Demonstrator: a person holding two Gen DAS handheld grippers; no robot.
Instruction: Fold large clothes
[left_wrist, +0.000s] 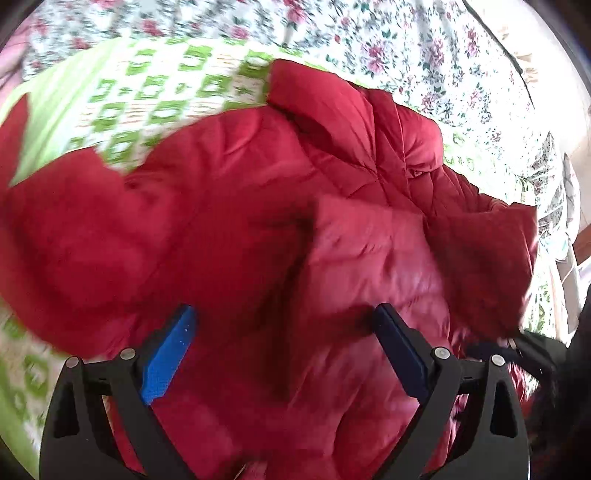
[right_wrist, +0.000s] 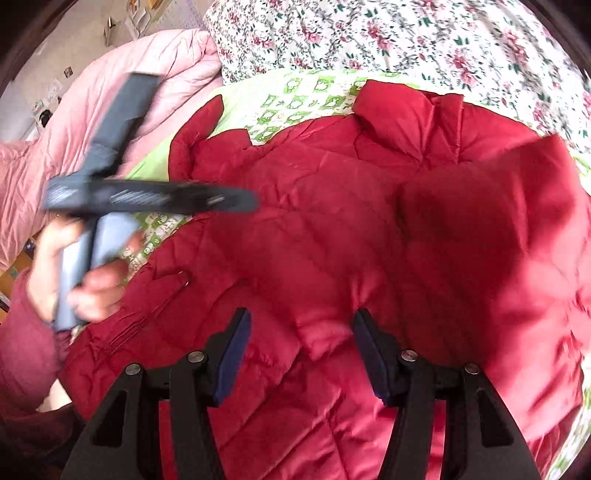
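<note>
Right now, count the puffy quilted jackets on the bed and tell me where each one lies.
2. The red jacket lies spread on the green-patterned sheet under both open grippers. The pink jacket is bunched at the far left, beside the floral quilt. More may lie outside the views.

"Where's your jacket (right_wrist: 332, 229)?"
"On the checked sheet (right_wrist: 295, 99) in the middle of the bed; the flowered quilt (right_wrist: 369, 33) lies behind it, your padded coat (right_wrist: 66, 140) at the left edge."
</note>
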